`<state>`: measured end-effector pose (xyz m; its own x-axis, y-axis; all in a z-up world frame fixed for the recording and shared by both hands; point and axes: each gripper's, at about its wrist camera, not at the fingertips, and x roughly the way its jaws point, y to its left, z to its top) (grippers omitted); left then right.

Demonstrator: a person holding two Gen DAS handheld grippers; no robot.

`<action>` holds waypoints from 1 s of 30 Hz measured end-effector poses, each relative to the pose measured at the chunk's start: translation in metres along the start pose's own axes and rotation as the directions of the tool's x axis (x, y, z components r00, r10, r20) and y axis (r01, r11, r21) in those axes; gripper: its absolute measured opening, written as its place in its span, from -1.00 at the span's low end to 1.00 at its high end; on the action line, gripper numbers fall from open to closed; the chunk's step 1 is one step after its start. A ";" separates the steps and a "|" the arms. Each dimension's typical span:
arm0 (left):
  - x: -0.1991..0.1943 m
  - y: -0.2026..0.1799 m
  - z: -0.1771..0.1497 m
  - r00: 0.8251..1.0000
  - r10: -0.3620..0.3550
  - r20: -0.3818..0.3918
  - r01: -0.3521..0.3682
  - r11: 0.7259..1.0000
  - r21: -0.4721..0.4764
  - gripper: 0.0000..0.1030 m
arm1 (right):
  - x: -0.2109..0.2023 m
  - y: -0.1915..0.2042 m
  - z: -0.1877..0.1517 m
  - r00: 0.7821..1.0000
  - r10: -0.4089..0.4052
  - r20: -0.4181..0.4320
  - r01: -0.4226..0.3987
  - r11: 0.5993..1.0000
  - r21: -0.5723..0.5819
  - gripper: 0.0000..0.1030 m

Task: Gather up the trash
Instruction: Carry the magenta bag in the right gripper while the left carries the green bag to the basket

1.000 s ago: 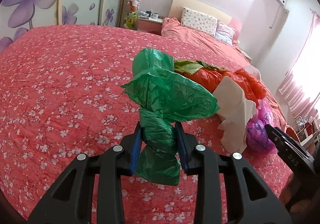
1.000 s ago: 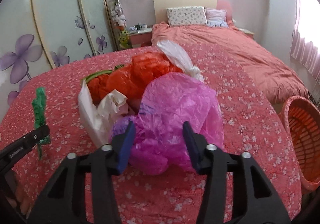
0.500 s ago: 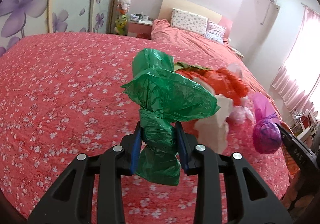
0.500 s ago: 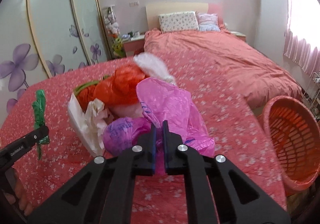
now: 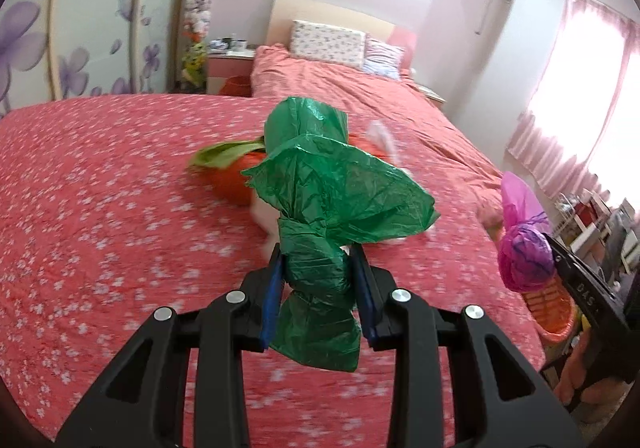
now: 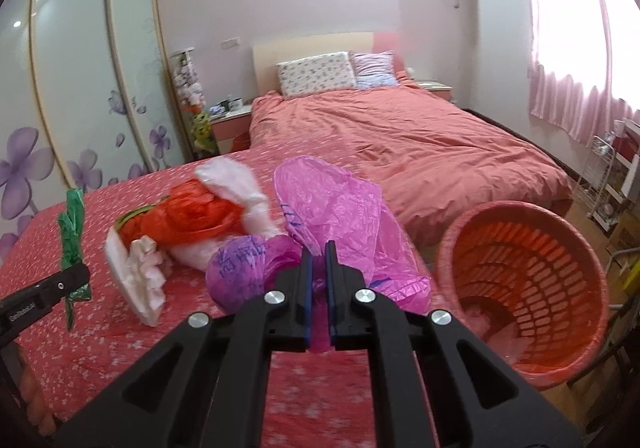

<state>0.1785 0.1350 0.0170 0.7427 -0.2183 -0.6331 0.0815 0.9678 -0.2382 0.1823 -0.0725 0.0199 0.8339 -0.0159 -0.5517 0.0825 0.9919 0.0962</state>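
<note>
My left gripper [image 5: 318, 256] is shut on a crumpled green plastic bag [image 5: 332, 192], held above the red flowered bedspread [image 5: 100, 208]. My right gripper [image 6: 319, 254] is shut on a pink plastic bag [image 6: 336, 208], lifted off the bed; the same pink bag [image 5: 524, 252] shows at the right of the left wrist view. An orange bag [image 6: 192, 218] with white bags [image 6: 136, 276] lies on the bedspread behind and to the left. An orange slotted basket [image 6: 524, 280] stands on the floor right of the bed edge. The green bag [image 6: 72, 236] also shows at the far left.
A second bed with a salmon duvet [image 6: 400, 140] and pillows [image 6: 316, 72] lies beyond. Wardrobe doors with purple flowers [image 6: 80, 88] line the left wall. A nightstand [image 6: 230, 120] stands between them. A wire rack [image 6: 604, 184] stands under the pink curtain at right.
The right jaws have closed on the pink bag and lifted it away from the pile toward the basket side. The left gripper has carried the green bag up and rightward.
</note>
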 end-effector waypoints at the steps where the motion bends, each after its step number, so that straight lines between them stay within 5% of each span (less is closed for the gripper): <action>1: 0.001 -0.008 -0.001 1.000 -0.012 0.000 0.012 1.000 0.011 -0.36 | -0.002 -0.006 0.000 1.000 -0.010 0.004 0.010 1.000 0.006 -0.86; 15: 0.026 -0.100 -0.003 0.986 -0.161 -0.043 0.165 0.975 0.146 -0.36 | -0.012 -0.086 -0.009 0.993 -0.120 0.017 0.118 0.987 0.105 -0.86; 30: 0.064 -0.184 -0.016 0.944 -0.304 -0.132 0.327 0.916 0.231 -0.36 | -0.017 -0.162 -0.018 0.970 -0.241 0.012 0.234 0.951 0.201 -0.86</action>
<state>0.2006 -0.0594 0.0089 0.5879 -0.5164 -0.6226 0.4709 0.8443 -0.2557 0.1448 -0.2310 -0.0017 0.7960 -0.2564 -0.5484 0.3832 0.9146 0.1287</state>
